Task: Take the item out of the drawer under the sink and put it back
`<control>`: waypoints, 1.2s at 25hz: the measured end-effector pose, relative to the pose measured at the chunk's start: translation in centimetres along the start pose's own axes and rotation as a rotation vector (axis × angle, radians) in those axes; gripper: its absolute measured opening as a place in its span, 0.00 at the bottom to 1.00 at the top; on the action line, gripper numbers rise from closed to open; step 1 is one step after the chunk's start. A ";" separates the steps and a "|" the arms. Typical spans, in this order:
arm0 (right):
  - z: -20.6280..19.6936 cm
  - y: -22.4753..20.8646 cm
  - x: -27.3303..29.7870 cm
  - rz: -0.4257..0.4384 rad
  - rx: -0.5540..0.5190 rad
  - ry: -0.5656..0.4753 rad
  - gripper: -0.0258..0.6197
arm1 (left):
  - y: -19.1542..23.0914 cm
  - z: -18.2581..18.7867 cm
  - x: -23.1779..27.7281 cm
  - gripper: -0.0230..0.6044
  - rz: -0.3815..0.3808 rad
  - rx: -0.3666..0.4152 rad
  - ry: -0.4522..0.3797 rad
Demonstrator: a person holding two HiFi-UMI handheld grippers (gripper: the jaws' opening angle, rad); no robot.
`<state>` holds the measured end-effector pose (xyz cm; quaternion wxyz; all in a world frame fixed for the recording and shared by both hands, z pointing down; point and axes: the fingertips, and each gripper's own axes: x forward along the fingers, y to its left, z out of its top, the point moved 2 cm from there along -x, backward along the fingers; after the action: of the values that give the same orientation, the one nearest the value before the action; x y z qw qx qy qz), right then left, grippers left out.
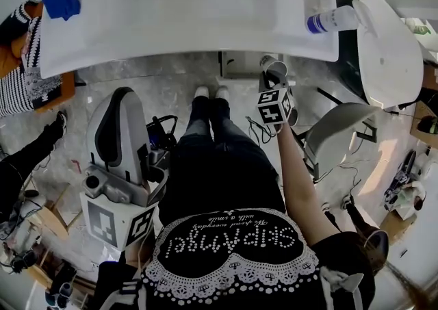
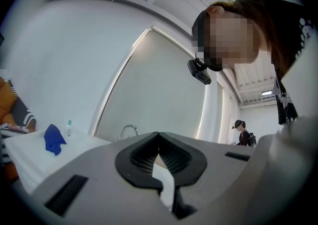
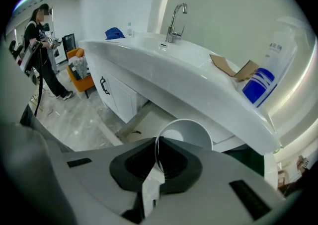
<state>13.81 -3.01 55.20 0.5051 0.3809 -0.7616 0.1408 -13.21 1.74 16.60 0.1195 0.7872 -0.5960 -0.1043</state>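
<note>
- The right claw (image 3: 158,142) is clenched on the thin wall of a white cup (image 3: 188,130), one pad on each side of the rim; the cup's round rim shows just past the pads
- The cup hangs in the air in front of the basin counter (image 1: 226,14), near its front edge but not touching it; the counter top stands higher than the cup in the right gripper view
- The left claw (image 2: 159,137) has its pads together with nothing between them; it sits beside the person's left leg, well apart from the cup
- Between the two claws are the person's dark-trousered legs (image 1: 215,144) and white shoes (image 1: 209,91); the shoes are near the counter's edge
- The pale marbled floor (image 1: 130,72) carries loose cables (image 1: 263,127) near the right arm
- Under the basin, a pale box-shaped opening (image 1: 236,66) shows just left of the cup; I cannot tell whether it is the drawer; further along stands a white cabinet (image 3: 117,97) with a dark handle
- On the counter, the things nearest the cup are a bottle with a blue label (image 3: 266,72) and a torn piece of cardboard (image 3: 231,67); a tap (image 3: 175,20) stands midway; at the far end lie a blue cloth (image 3: 114,33) and a small clear bottle (image 3: 129,29)
- To the right of the counter is a large white oval fixture (image 1: 390,55); beyond its far end are an orange seat (image 3: 82,77) and another person (image 3: 42,45), who stands well apart
</note>
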 end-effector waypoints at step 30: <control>2.4 0.2 -9.2 -0.055 0.117 -0.189 0.08 | -4.5 1.0 -0.8 0.04 -0.124 -0.018 -0.032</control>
<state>13.89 -0.26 46.08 0.4116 0.4420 -0.7857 0.1343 -9.59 3.58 14.22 0.1102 0.8197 -0.5471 -0.1293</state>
